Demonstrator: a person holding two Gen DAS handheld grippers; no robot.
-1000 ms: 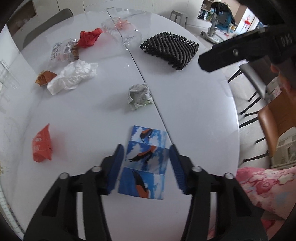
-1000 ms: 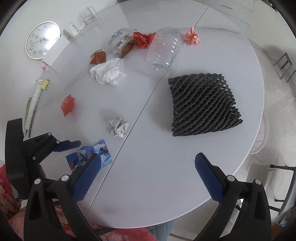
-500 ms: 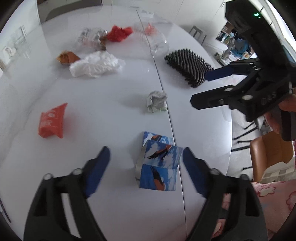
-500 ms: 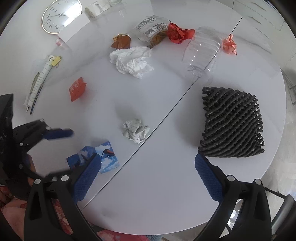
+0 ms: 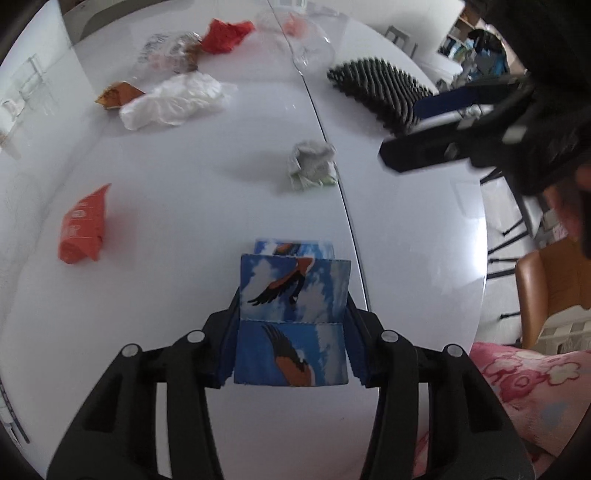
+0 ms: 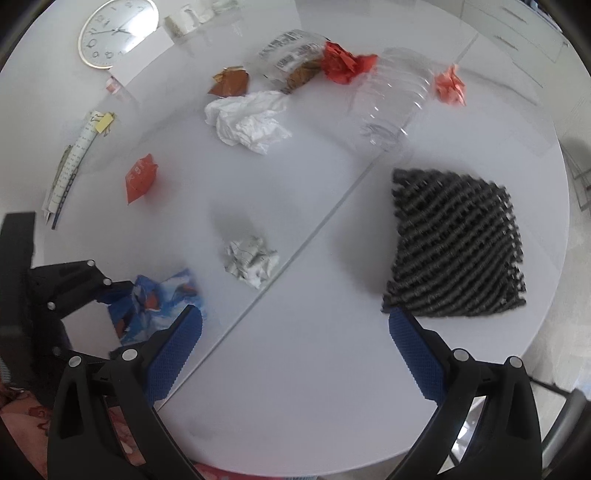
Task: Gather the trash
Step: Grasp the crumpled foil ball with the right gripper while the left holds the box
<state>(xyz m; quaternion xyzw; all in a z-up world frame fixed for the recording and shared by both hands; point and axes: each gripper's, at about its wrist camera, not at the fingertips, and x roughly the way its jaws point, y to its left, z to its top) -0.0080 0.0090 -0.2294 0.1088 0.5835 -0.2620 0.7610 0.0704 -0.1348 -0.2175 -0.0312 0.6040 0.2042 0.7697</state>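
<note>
Between your left gripper (image 5: 291, 343) pads sits the blue bird-print carton (image 5: 293, 317), near the table's near edge, just left of the centre seam (image 5: 332, 155). The jaws are closing and both pads now touch its sides, so it counts as clamped; half a second ago they stood wide apart with the carton free. It also looks more folded up than a second ago, when it lay flat.

Your right gripper (image 6: 295, 354) hangs spread wide with nothing between the fingers, over bare table (image 6: 314, 387) right of the seam. It sits lower and closer to the top than a second ago.

Room: open surface runs between the carton and the crumpled grey paper ball (image 5: 312, 164), and left toward the orange sachet (image 5: 83, 229). Black foam mesh (image 6: 454, 251) lies near the right rim. Far side is crowded: white tissue (image 6: 247, 122), brown wrapper (image 6: 229, 81), clear printed bag (image 6: 291, 59), red paper wad (image 6: 343, 64), clear plastic bottle (image 6: 391, 99), pink paper wad (image 6: 448, 85).

Writing: the sachet and the bag carry print, too small to read. A wall clock (image 6: 118, 31) lies at the far left, numerals visible.
</note>
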